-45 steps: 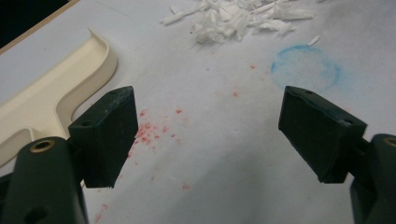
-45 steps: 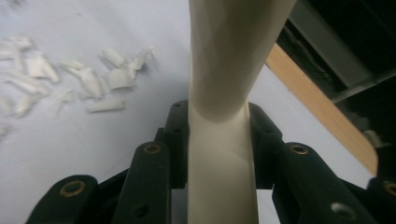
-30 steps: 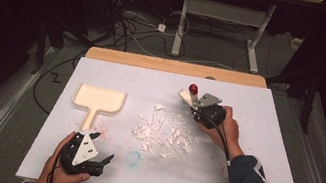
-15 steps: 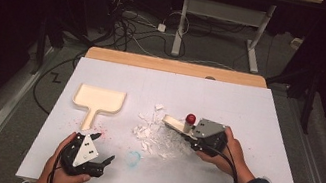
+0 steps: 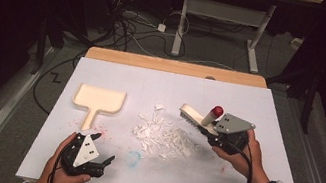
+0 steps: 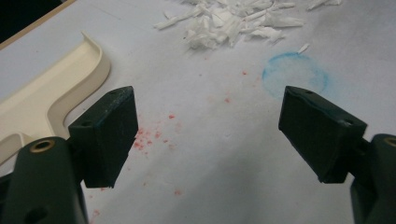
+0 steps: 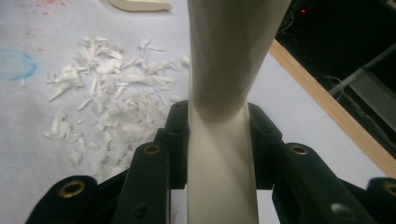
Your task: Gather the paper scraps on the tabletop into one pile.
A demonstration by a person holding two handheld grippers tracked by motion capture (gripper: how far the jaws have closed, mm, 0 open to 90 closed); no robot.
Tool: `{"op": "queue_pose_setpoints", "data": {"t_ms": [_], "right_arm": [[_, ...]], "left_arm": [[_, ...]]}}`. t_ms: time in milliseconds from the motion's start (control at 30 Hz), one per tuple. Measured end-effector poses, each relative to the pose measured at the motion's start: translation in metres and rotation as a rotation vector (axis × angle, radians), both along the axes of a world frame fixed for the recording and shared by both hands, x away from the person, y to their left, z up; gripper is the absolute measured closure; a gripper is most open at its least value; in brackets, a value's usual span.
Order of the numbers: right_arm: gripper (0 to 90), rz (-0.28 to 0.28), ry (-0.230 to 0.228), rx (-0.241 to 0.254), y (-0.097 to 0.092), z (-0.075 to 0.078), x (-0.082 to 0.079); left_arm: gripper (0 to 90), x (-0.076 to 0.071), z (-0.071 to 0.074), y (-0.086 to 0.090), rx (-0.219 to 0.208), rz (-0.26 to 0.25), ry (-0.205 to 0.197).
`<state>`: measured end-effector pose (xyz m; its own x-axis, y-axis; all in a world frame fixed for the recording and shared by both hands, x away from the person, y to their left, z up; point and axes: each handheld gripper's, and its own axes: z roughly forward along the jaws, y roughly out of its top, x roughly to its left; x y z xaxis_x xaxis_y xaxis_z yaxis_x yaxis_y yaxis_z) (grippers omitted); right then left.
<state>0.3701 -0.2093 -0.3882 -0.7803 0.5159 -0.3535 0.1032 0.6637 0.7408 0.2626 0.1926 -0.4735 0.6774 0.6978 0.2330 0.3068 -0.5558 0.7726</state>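
Observation:
A cream brush with a red knob on its handle hangs just over the right edge of a pile of white paper scraps. My right gripper is shut on the brush's handle, and the bristles point left toward the pile. A cream dustpan lies flat on the left of the white sheet. My left gripper rests near the front left edge, open and holding nothing, with the dustpan's handle just left of it.
A white sheet covers the table, with a wooden strip along its far edge. A faint blue ring and red specks mark the sheet. Cables and a desk frame stand on the dark floor beyond.
My right gripper has carried the brush from the far right of the pile toward the person and to the right, lifting a little. The left gripper has stayed put.

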Motion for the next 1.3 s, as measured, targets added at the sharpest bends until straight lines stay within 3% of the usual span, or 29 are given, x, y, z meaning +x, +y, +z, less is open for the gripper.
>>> {"op": "queue_pose_setpoints", "data": {"t_ms": [167, 300, 400, 533, 767, 867, 933, 1067, 1200, 1300], "right_arm": [[68.3, -0.049, -0.003, 0.012, -0.006, 0.000, 0.009], [68.3, -0.106, -0.021, -0.015, -0.004, -0.007, 0.029], [68.3, -0.136, -0.032, -0.053, 0.007, -0.014, 0.050], [68.3, -0.136, -0.042, -0.097, 0.028, -0.025, 0.076], [68.3, -0.139, -0.050, -0.138, 0.066, -0.041, 0.101], [68.3, -0.104, -0.030, -0.134, 0.082, -0.045, 0.101], [68.3, -0.066, -0.005, -0.099, 0.090, -0.049, 0.097], [68.2, 0.023, -0.022, -0.125, 0.104, -0.055, 0.086], [68.1, 0.137, -0.012, -0.125, 0.104, -0.055, 0.070], [67.9, 0.225, -0.021, -0.156, 0.099, -0.055, 0.055]], "left_arm": [[18.5, 0.000, 0.000, 0.001, -0.002, 0.001, 0.001], [18.5, 0.001, -0.001, 0.000, -0.008, 0.002, 0.005], [18.5, 0.001, 0.001, -0.001, -0.017, -0.003, 0.001], [18.5, 0.003, 0.000, -0.001, -0.019, -0.005, 0.006], [18.5, 0.004, -0.003, 0.001, -0.024, -0.008, 0.020], [18.5, 0.004, -0.004, 0.001, -0.010, -0.012, 0.027], [18.5, 0.003, -0.005, 0.000, -0.010, -0.016, 0.029], [18.5, 0.002, -0.005, 0.001, -0.012, -0.016, 0.028], [18.5, 0.001, -0.004, 0.000, -0.011, -0.023, 0.023], [18.5, 0.001, -0.005, -0.001, -0.006, -0.026, 0.026]]}}
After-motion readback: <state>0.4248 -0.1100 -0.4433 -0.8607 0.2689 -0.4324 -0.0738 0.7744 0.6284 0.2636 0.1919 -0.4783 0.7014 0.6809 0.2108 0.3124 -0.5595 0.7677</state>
